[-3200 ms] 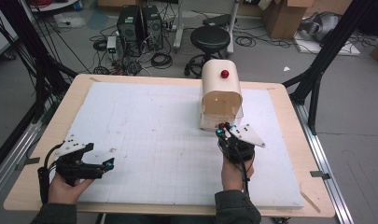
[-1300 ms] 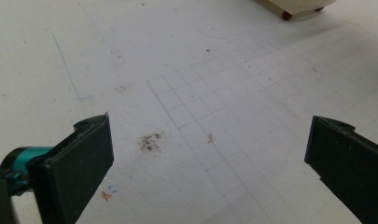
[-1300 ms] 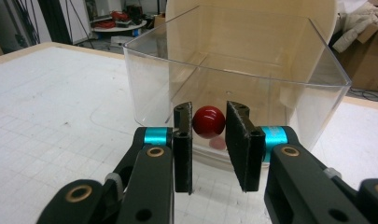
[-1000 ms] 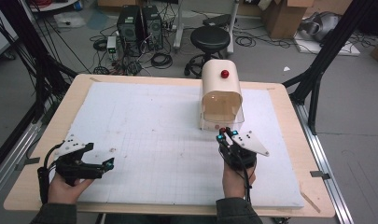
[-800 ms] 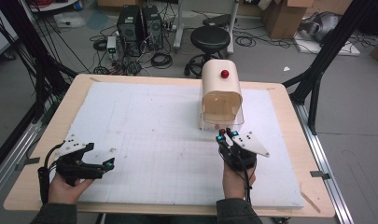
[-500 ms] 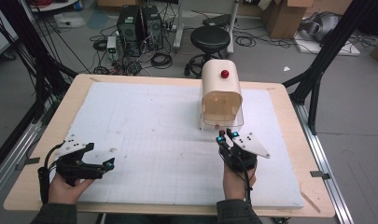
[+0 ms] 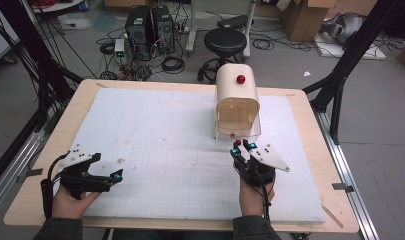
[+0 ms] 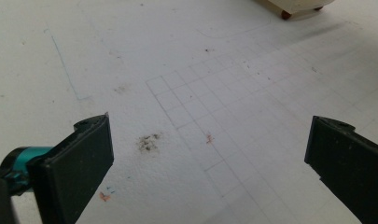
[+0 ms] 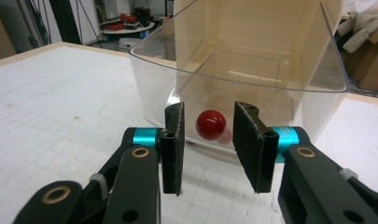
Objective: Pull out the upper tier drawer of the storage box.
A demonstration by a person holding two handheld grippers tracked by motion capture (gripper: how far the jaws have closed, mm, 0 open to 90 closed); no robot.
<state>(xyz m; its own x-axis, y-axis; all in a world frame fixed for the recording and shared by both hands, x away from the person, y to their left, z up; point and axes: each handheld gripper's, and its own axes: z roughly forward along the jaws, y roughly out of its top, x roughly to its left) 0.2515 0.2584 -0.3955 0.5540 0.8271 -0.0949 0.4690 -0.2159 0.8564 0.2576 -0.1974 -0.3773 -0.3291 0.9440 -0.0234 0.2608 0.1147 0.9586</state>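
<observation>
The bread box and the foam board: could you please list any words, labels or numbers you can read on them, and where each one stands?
None can be read.
Bread box: plain cream shell, clear door, red knob; no label.
Foam board: a pencilled grid and smudges, no writing.
Right claw and left claw: no markings visible.

A cream box (image 7: 237, 97) with a rounded top stands upright on the white tabletop (image 7: 155, 150), toward its far right part. A red knob (image 7: 240, 79) sits on the box's curved top. From the box's near face a clear plastic drawer (image 9: 252, 74) stands pulled out, open at the top, its walls see-through and tinted by the cream body behind. A second red knob (image 9: 211, 124), round and glossy, is fixed low on the middle of the drawer's front wall, facing away from the box. The box rests on small brown feet (image 8: 285, 15) touching the tabletop.
</observation>
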